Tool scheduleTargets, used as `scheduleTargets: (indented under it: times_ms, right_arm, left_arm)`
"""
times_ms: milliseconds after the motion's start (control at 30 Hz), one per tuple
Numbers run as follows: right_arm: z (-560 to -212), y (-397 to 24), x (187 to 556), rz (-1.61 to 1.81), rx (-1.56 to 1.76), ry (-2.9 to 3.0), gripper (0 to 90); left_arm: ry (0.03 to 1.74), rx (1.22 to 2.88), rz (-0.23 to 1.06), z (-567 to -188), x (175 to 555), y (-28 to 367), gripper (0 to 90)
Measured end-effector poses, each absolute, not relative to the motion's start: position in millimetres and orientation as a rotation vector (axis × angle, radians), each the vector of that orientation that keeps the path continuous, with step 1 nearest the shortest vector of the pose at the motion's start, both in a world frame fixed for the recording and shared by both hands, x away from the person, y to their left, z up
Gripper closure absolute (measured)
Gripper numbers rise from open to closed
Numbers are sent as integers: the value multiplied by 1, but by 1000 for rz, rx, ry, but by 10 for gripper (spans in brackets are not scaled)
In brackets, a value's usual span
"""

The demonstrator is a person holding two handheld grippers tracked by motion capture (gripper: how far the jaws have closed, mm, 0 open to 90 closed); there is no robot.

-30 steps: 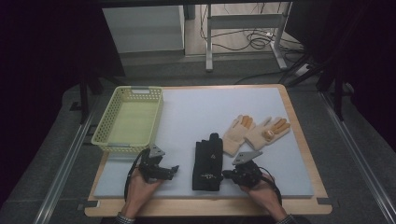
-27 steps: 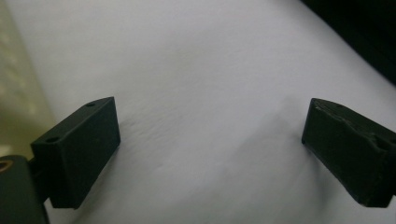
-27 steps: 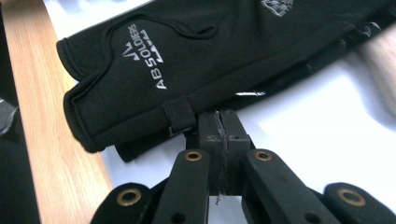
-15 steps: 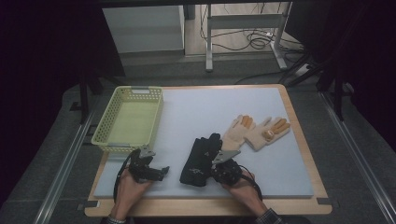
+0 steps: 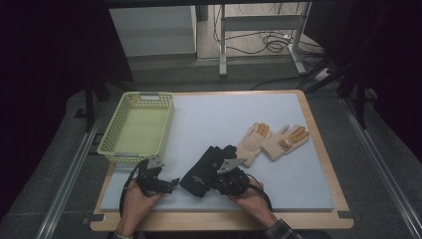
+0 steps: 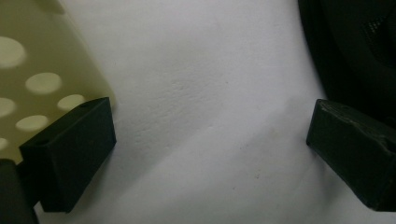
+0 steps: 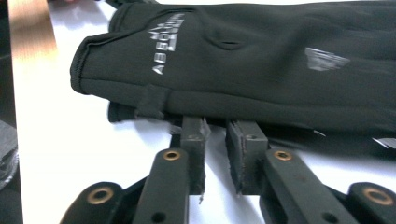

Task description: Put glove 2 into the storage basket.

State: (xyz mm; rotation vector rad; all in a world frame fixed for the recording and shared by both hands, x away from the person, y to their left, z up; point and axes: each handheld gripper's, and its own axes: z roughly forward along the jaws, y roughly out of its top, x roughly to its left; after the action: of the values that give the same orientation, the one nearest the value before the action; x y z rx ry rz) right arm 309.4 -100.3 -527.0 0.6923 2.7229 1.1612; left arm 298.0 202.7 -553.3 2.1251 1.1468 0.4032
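A pair of black gloves (image 5: 206,168) with white lettering lies tilted on the white mat (image 5: 239,117), near the front. My right gripper (image 5: 217,182) sits at the gloves' near edge. In the right gripper view its fingertips (image 7: 193,127) tuck under the black gloves' (image 7: 261,60) hem. Its jaws have just been opening and stand a narrow gap apart, with nothing pinched between them at my right gripper (image 7: 215,135). My left gripper (image 5: 170,185) rests on the mat left of the gloves, wide open over bare mat (image 6: 210,140), between basket wall (image 6: 42,70) and glove (image 6: 355,51).
A yellow-green perforated basket (image 5: 115,144) stands at the left of the mat. A pair of beige gloves (image 5: 272,141) with orange fingertips lies to the right of the black ones. The wooden table rim (image 5: 219,223) runs along the front.
The black gloves have been dragged left and turned from upright to tilted. My right gripper moved left with them and its jaws parted slightly. My left gripper barely shifted.
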Motion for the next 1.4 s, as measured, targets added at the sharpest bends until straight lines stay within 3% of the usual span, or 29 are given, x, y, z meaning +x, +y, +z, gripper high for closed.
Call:
scheduleTargets:
  times_ms: [433,667,933,1233,1400]
  right_arm:
    - [-516,-193,322,1113,945,2495,566]
    - [-522,-248,328,1018,1100,2355,381]
    - [-531,-257,328,974,1100,2316,231]
    - [-532,-258,328,973,1112,2305,213]
    - [-532,-258,328,972,1111,2304,211]
  left_arm:
    - [1150,2118,400,-554,298,203,16]
    - [1148,2115,392,-554,298,204,13]
    - [1150,2113,396,-554,298,204,21]
    - [1163,2081,424,-547,290,204,76]
    - [1082,2063,335,-526,285,193,46]
